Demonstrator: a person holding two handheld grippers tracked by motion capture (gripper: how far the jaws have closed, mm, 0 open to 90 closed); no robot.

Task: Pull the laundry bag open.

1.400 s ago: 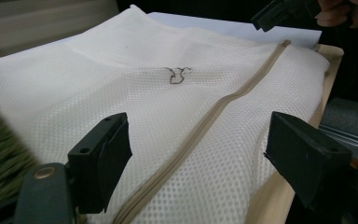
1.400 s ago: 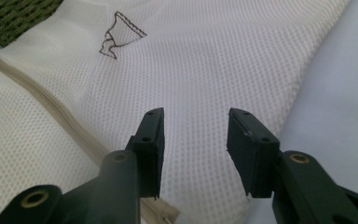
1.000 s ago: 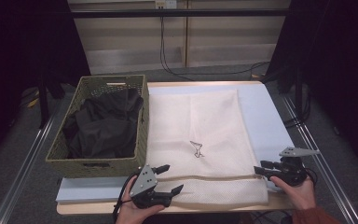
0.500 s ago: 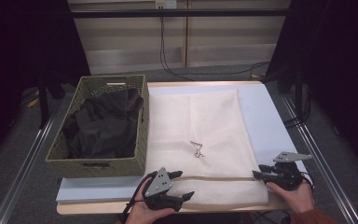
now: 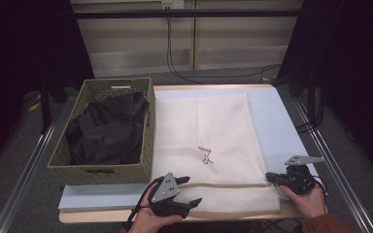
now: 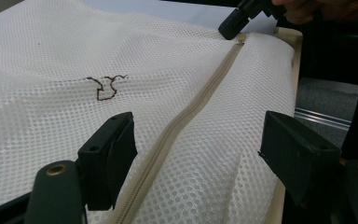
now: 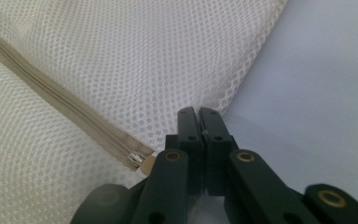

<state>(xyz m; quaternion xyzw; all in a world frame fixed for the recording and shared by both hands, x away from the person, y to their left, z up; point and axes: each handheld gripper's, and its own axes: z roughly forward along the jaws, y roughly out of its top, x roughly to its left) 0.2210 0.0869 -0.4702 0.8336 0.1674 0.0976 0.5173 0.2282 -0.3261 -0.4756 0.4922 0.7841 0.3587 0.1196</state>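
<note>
Clearly the zipper [image 5: 223, 185] runs left to right across the near end of the white mesh bag [image 5: 209, 141] on the table [image 5: 281, 116], its pull [image 7: 137, 161] at the lower right just beside the clenched right tongs [image 5: 271, 177], which have just closed, while the released left tongs [image 5: 190, 190] straddle its lower-left end.

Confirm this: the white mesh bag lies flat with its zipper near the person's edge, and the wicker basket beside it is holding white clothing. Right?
Not quite. The clothing in the wicker basket is black, not white, as the high view shows. The white mesh bag does lie flat, with its zipper near the person's edge.
</note>
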